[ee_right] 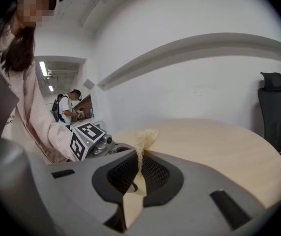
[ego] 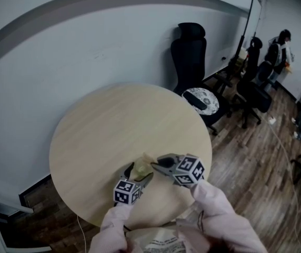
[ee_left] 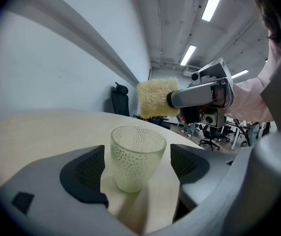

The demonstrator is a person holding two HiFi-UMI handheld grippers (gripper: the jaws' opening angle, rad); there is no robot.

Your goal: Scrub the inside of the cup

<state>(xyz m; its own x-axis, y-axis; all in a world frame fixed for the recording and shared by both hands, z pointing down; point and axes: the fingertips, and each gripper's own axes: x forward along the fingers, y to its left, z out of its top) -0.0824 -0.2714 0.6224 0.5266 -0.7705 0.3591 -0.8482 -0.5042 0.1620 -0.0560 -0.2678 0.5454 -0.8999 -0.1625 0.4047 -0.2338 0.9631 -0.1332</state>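
1. Round tabletop (ego: 113, 130), pale wood grain, bare over most of its face. It sits close to a white wall (ego: 87, 46) crossed by a grey band.
2. Floor (ego: 256, 152) is dark wood planks. A black high-backed office chair (ego: 190, 57) stands behind the tabletop. More chairs stand farther right, and a person (ego: 283, 44) stands at the far end of the room.
3. Ceiling strip lights (ee_left: 214, 1) are lit.
4. Cup (ee_left: 136, 156) is translucent and dimpled, upright on the tabletop near the wearer's edge. It stands between the jaws of the left tongs (ee_left: 138, 167), which are spread wide, pads clear of it on both sides.
5. Right tongs (ee_right: 140, 168) are clamped on a yellow sponge (ee_right: 146, 137), held above and just beyond the cup's rim, apart from it.
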